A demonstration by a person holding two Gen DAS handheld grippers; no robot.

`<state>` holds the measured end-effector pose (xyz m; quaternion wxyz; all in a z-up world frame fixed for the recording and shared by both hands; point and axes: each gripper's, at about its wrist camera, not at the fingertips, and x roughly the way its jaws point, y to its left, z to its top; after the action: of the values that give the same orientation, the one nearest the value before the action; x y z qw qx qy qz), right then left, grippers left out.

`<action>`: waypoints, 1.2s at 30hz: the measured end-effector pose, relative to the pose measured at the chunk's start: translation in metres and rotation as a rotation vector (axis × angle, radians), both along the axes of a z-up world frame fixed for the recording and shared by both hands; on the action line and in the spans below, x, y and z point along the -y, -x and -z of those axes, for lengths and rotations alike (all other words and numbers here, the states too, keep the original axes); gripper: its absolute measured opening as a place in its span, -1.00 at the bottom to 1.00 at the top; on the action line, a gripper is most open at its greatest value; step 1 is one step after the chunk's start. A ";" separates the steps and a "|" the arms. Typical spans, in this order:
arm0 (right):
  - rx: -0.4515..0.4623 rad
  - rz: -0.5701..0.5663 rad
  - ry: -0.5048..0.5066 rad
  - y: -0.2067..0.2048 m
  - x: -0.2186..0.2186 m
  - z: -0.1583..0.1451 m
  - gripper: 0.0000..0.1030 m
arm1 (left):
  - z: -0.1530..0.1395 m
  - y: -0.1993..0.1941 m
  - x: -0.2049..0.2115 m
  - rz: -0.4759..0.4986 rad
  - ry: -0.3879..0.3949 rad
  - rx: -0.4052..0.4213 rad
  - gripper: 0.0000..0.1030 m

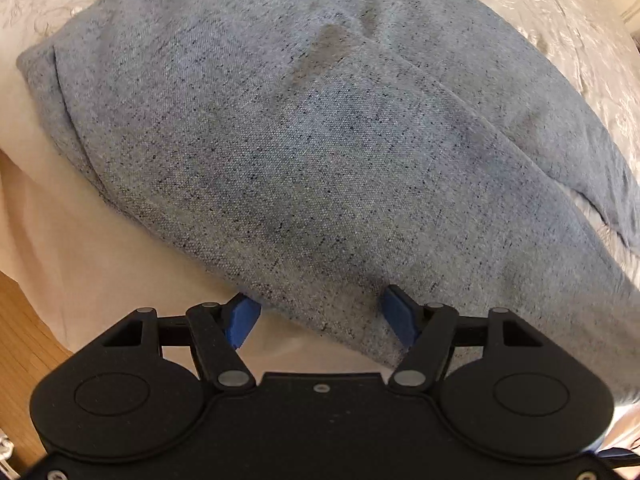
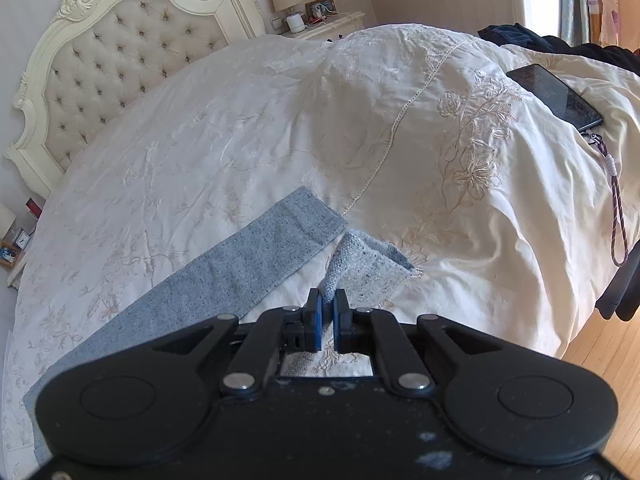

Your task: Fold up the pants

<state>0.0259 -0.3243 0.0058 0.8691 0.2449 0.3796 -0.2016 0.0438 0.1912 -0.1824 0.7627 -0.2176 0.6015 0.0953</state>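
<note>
Lying spread over the cream embroidered bedspread (image 2: 248, 136), the grey-blue speckled pants (image 1: 320, 140) are met at their near edge by the left gripper (image 1: 320, 320), whose blue pads (image 1: 240, 318) are held wide apart, the fabric edge lying between them and nothing pinched. One pant leg's hem (image 2: 360, 264) is clamped between the nearly closed fingers of the right gripper (image 2: 327, 304), while the other leg (image 2: 248, 256) is laid flat just beside it. Farther off, a black phone (image 2: 556, 94) is seen on the bedspread, and a tufted headboard (image 2: 120, 56) beyond.
</note>
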 end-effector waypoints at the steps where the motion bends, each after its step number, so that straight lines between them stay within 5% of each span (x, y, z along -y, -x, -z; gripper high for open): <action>1: -0.002 0.000 0.004 -0.001 -0.002 0.000 -0.87 | -0.002 -0.001 -0.003 -0.011 0.002 0.012 -0.07; 3: -0.002 0.004 0.012 -0.004 -0.005 -0.003 -0.87 | -0.014 -0.002 -0.006 -0.024 -0.035 0.035 -0.70; 4: 0.001 0.005 0.019 -0.005 -0.007 -0.005 -0.87 | -0.025 -0.003 -0.008 -0.016 -0.043 0.061 -0.77; 13: 0.083 0.103 0.079 0.013 -0.022 -0.038 -0.87 | -0.151 0.008 0.002 0.214 -0.197 0.366 -0.85; 18: -0.028 0.188 0.042 0.031 -0.030 -0.007 -0.87 | -0.129 0.015 0.001 0.304 -0.231 0.243 -0.87; 22: -0.057 0.194 0.022 0.028 -0.035 -0.001 -0.87 | -0.128 0.006 0.001 0.283 -0.206 0.200 -0.88; 29: 0.005 0.176 0.000 -0.039 -0.018 -0.006 -0.87 | -0.149 -0.059 0.000 0.207 -0.209 0.237 -0.88; 36: -0.016 0.244 -0.132 -0.126 0.026 0.036 -0.87 | -0.129 -0.141 0.000 0.060 -0.169 0.197 -0.86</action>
<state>0.1522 -0.3499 -0.0302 0.8170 0.3442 0.3663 -0.2825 0.1845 0.1916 -0.0531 0.8363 -0.1430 0.5196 0.1010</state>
